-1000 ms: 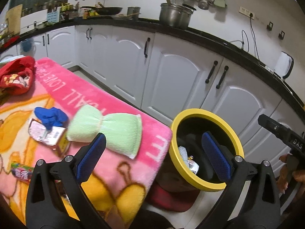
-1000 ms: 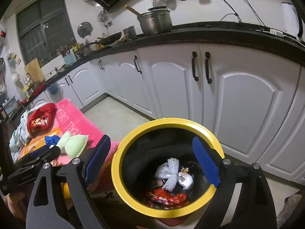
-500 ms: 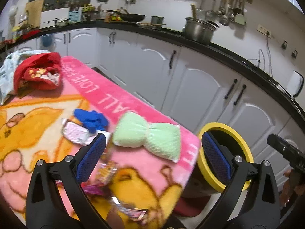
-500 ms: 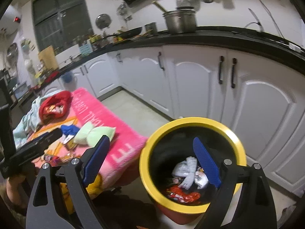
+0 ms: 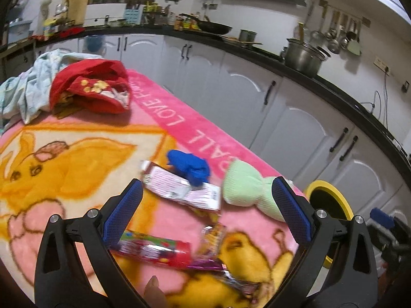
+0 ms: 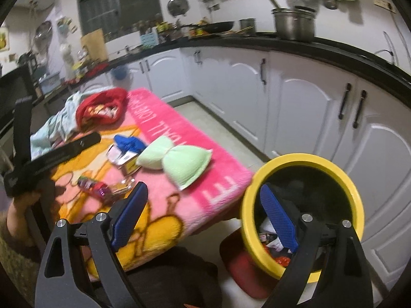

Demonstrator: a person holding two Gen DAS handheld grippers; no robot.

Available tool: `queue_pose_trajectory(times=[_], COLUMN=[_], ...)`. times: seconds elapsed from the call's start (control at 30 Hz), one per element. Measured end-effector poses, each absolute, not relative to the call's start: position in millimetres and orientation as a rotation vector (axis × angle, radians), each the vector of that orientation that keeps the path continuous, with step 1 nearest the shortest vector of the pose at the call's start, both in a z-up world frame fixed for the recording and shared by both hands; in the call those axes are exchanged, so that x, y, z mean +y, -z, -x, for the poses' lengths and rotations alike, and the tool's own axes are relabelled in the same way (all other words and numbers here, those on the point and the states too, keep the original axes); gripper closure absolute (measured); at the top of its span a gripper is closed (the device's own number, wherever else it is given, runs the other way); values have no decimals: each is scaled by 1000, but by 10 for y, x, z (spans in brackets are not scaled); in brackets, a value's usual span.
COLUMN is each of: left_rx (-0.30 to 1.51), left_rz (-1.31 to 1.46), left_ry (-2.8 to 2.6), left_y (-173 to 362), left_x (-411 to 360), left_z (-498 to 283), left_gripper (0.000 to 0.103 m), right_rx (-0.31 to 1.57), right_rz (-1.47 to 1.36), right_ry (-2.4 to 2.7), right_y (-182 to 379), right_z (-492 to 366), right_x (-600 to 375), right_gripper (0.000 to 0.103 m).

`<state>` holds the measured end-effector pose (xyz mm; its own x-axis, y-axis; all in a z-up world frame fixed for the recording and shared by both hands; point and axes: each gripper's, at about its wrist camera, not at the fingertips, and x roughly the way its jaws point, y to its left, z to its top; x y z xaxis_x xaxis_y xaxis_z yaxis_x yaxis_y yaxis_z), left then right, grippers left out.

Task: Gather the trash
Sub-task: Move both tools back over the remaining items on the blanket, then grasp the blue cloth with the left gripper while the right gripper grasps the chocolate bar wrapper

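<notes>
Hovering wide open and empty, the left gripper (image 5: 205,211) has a pink-and-white wrapper (image 5: 179,188) just ahead between its fingers and a red candy wrapper (image 5: 154,249) nearer below. The right gripper (image 6: 203,218) — also spread, empty — hangs by the yellow-rimmed bin (image 6: 303,205). Closing carelessly could snag what looks like a blue cloth (image 5: 190,166) overlapping the wrapper — or the blanket (image 5: 77,154).
</notes>
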<state>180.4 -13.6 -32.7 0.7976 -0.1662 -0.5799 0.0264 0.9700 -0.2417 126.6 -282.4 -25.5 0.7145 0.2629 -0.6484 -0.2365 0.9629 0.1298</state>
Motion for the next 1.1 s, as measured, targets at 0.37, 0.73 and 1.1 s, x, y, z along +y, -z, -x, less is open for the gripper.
queue_pose_trajectory(times=[0.37,0.73,1.1], left_rx=[685,823,912], left_rz=[227,234,188], left_ry=[85,250,278], left_y=[375,610,822], left_x=[287,184,-25], left_z=[-2146,-2602,-2837], left_gripper=[13,33,59], right_rx=[821,945,973], right_rz=[82,162,265], right_ry=[-468,-585,-618], right_y=[519,910,1109], right_z=[-1337,-1479,-1466], right_x=[-2086,-1580,-1311], right_gripper=[17,29,59])
